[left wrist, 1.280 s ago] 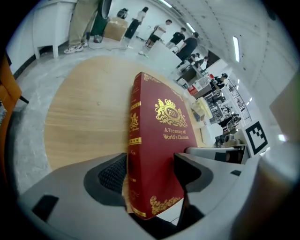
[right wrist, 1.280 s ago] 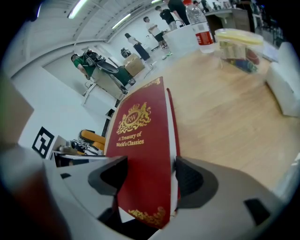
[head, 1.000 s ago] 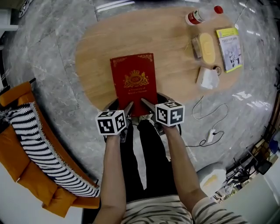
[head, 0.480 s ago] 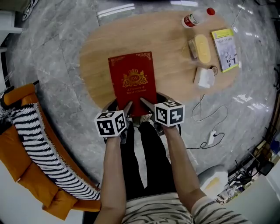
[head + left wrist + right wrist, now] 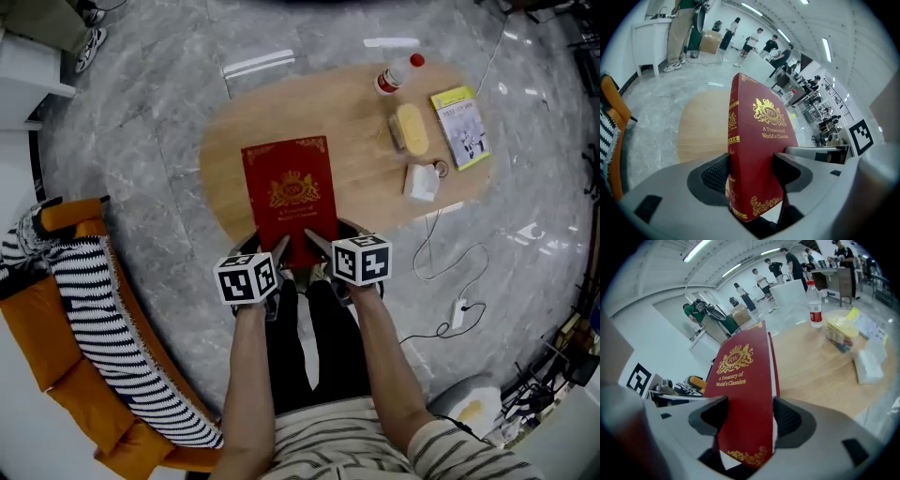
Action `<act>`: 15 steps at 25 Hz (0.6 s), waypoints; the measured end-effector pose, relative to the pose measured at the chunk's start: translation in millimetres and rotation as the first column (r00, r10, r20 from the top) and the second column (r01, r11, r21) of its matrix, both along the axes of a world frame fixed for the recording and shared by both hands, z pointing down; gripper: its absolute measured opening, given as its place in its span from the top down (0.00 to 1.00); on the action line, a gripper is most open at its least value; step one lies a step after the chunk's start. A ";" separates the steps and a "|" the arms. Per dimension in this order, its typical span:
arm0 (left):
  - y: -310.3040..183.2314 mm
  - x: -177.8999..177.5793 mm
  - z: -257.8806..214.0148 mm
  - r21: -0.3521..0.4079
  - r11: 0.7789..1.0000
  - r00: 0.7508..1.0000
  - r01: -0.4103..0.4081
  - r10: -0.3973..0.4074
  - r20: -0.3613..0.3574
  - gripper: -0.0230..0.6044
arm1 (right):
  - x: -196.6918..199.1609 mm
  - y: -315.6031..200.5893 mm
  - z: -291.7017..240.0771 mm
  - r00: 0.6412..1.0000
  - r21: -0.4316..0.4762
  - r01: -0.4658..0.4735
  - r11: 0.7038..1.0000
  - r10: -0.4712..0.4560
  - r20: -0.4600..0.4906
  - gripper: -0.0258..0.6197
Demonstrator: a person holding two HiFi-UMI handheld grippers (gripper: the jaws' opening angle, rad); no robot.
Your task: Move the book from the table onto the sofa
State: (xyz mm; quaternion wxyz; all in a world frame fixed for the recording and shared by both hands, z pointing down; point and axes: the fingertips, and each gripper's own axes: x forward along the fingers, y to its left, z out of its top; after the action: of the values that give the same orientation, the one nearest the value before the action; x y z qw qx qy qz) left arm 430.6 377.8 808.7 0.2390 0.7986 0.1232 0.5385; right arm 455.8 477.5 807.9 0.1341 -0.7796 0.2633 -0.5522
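Note:
A red hardcover book [image 5: 291,197] with gold print is held above the wooden oval table [image 5: 356,112], gripped at its near edge from both corners. My left gripper [image 5: 278,251] is shut on the book's spine side [image 5: 740,154], its pads pressing both covers. My right gripper [image 5: 314,241] is shut on the other near corner of the book [image 5: 743,394]. The orange sofa [image 5: 56,366] with a striped blanket [image 5: 103,328] lies at the lower left in the head view.
On the table's right end are a water bottle [image 5: 392,75], a yellow container [image 5: 411,128], a yellow booklet [image 5: 461,127] and a white packet [image 5: 422,181]. A cable and plug [image 5: 457,305] lie on the marble floor. People stand in the distance.
The book has risen off the table between both grippers, and the view has pulled back, so the table looks smaller and farther away.

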 end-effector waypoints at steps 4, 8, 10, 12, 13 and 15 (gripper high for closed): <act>-4.6 -1.4 -38.8 0.011 1.000 1.000 -0.009 0.009 -0.019 0.49 | -3.1 -4.1 -37.3 1.000 0.016 -0.017 1.000 0.017 -0.015 0.48; -9.7 -3.0 -79.3 0.013 1.000 0.999 0.018 -0.017 -0.038 0.49 | -1.8 -10.0 -78.2 0.999 0.016 -0.005 1.000 0.006 -0.042 0.48; -14.7 -2.9 -100.9 0.025 1.000 0.998 0.020 -0.018 -0.060 0.49 | -1.7 -15.6 -99.7 0.998 0.015 -0.001 1.000 0.002 -0.062 0.48; -19.9 -3.9 -123.4 0.034 0.999 0.997 0.020 -0.017 -0.081 0.49 | -3.3 -21.2 -121.5 0.997 0.020 0.004 1.000 -0.002 -0.077 0.48; -22.0 -3.9 -134.3 0.037 0.999 0.996 0.020 -0.017 -0.091 0.49 | -3.4 -23.6 -132.4 0.996 0.021 0.009 1.000 -0.007 -0.086 0.48; -24.0 -2.8 -155.6 0.038 0.999 0.993 0.024 -0.019 -0.116 0.49 | -1.6 -27.0 -154.8 0.994 0.016 0.024 1.000 -0.022 -0.109 0.48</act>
State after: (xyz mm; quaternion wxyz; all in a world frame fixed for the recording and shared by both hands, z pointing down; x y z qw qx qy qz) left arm 427.7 353.8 653.0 0.2215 0.8342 0.1177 0.4912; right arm 454.3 450.5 653.2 0.1198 -0.8041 0.2840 -0.5083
